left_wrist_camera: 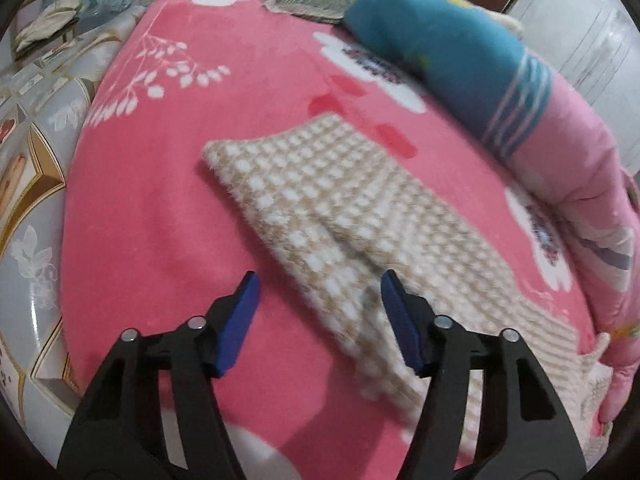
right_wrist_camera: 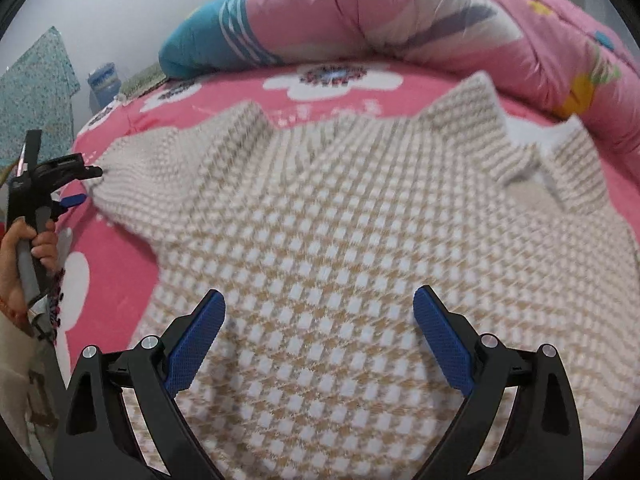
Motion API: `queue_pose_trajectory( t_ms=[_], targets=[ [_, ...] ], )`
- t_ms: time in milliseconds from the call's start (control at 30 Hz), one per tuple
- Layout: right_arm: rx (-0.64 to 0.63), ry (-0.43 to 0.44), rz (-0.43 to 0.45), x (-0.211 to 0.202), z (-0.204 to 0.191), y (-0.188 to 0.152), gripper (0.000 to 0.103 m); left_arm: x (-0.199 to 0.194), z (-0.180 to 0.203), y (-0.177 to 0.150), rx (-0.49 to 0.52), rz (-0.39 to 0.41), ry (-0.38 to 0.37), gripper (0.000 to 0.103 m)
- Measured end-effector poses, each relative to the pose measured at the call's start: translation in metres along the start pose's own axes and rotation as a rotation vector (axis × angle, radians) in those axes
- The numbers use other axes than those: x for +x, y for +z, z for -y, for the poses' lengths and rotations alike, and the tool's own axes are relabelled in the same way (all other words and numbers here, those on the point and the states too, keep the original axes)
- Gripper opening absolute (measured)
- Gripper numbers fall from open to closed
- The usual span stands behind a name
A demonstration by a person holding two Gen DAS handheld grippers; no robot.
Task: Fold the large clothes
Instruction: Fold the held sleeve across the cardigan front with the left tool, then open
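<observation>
Both claws are seen open, nothing gripped. Left claw (left_wrist_camera: pixel 318 280) is held w/ jaws apart over the pink bed blanket (left_wrist_camera: pixel 160 200), its right pad just at the edge of a sleeve of the beige-and-white checked garment (right_wrist_camera: pixel 320 220). Right claw (right_wrist_camera: pixel 319 296) is spread wide above the garment's body, which is laid flat on the bed, near a rolled pink quilt (right_wrist_camera: pixel 400 12).
</observation>
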State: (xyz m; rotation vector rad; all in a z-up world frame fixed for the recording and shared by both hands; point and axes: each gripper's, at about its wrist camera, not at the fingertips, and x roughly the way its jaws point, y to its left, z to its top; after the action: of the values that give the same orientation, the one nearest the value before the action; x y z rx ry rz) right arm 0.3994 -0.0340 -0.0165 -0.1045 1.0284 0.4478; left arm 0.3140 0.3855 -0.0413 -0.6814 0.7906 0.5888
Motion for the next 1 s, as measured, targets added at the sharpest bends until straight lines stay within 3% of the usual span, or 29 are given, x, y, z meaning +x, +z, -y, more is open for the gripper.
queue_pose_trajectory(
  t_ms=[67,200,267,333,467,533,633,700,800,933,1000],
  targets=[
    [0.016,0.009,-0.007,0.005,0.004,-0.003,0.092,0.002,0.003,-0.001,0.021,0.029,0.029,0.056],
    [0.034,0.03,0.003,0.006,0.007,-0.004,0.092,0.002,0.012,-0.001,0.051,0.077,0.112,0.021],
    [0.038,0.036,0.006,0.006,0.008,-0.004,0.092,-0.005,0.025,-0.004,0.107,0.12,0.152,0.011],
    [0.045,0.045,0.009,0.006,0.01,-0.002,0.092,-0.023,0.045,-0.009,0.186,0.194,0.182,0.009],
    [0.063,0.041,0.03,-0.006,0.018,0.001,0.092,-0.077,0.104,-0.03,0.391,0.336,0.129,0.008],
    [0.078,0.044,0.049,-0.015,0.022,0.005,0.092,-0.112,0.142,-0.053,0.512,0.394,0.064,0.008],
    [0.099,0.038,0.109,-0.046,0.031,0.008,0.092,-0.153,0.188,-0.089,0.644,0.414,-0.059,0.008],
    [0.11,0.025,0.144,-0.066,0.037,0.007,0.092,-0.173,0.211,-0.114,0.711,0.393,-0.141,0.009],
    [0.125,-0.004,0.179,-0.097,0.049,-0.003,0.092,-0.186,0.235,-0.154,0.785,0.286,-0.256,0.009],
    [0.167,-0.052,0.165,-0.122,0.074,-0.028,0.093,-0.167,0.241,-0.201,0.799,0.067,-0.363,0.014],
    [0.194,-0.063,0.125,-0.123,0.089,-0.045,0.093,-0.142,0.233,-0.225,0.791,-0.05,-0.373,0.022]
  ],
)
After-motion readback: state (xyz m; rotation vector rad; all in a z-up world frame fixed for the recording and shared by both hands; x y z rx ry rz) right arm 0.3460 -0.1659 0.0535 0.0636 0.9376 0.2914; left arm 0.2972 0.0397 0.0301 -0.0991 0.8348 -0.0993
